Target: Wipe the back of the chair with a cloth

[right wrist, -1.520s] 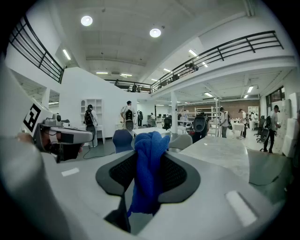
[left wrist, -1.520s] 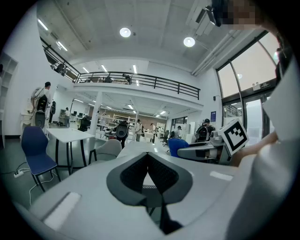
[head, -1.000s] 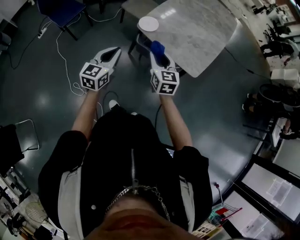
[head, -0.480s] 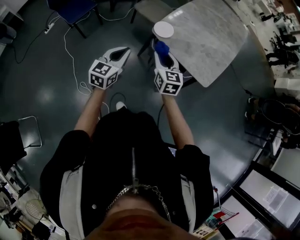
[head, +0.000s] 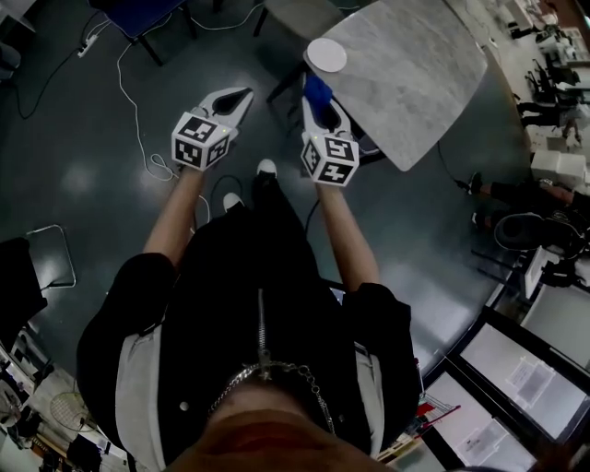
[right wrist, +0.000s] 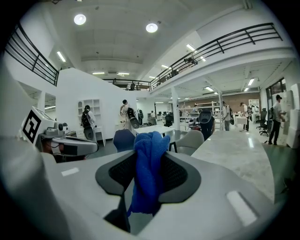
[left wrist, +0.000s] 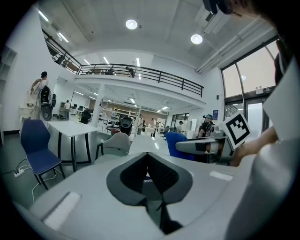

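Note:
A blue cloth is bunched between the jaws of my right gripper, which is shut on it; in the right gripper view the cloth hangs down through the jaws. My left gripper is held level beside it, shut and empty, its tips meeting. A grey chair stands ahead at the marble table's far left corner. The same grey chair shows beyond both sets of jaws, some way off. Neither gripper touches it.
A white round dish lies on the marble table's near corner. A blue chair stands at the far left, with white cables trailing over the dark floor. Another blue chair stands by the grey one. People walk in the background.
The person has stepped forward; a shoe now shows below the grippers. The table and grey chair sit closer in view. Both grippers keep their pose and the cloth stays gripped.

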`<state>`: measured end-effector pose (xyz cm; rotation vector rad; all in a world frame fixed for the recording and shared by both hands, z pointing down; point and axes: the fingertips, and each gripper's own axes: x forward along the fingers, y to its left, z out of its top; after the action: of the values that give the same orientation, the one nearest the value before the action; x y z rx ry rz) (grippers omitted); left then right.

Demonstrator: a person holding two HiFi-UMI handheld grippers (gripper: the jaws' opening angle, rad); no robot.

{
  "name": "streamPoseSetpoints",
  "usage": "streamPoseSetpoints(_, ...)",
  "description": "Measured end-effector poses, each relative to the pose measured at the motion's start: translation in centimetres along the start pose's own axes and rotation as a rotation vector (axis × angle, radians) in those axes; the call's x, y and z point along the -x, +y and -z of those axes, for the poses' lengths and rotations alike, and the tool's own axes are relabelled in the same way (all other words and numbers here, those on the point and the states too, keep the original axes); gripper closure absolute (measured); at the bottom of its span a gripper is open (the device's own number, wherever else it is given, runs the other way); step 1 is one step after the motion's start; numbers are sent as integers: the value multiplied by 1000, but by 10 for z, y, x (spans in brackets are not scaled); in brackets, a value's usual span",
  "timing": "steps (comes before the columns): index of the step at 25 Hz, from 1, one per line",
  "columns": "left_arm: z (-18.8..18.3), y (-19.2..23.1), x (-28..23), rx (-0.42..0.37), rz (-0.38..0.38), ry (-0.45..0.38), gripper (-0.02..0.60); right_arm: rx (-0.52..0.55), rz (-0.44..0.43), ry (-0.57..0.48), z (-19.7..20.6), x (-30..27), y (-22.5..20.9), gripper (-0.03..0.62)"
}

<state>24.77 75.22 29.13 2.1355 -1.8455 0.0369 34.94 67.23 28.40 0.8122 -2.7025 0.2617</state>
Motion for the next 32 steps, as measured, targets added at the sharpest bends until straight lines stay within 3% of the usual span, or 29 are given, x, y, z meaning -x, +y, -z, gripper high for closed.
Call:
streamPoseSetpoints(7, 1, 25, -22, 22, -9, 11, 571, -8, -5, -11, -10, -28, -8, 447)
streamPoseSetpoints(13, -8, 76, -50, -10, -17, 41, 571, -47, -14, -26, -21, -98, -15, 445)
streamPoseSetpoints(20, -49, 155, -104, -41, -26, 87, 571, -148, -36, -65, -54, -190, -29, 444)
streamPoseSetpoints(32, -106, 243, -211, -78, 24, 95, 571, -184, 20, -33, -86, -308, -75, 445)
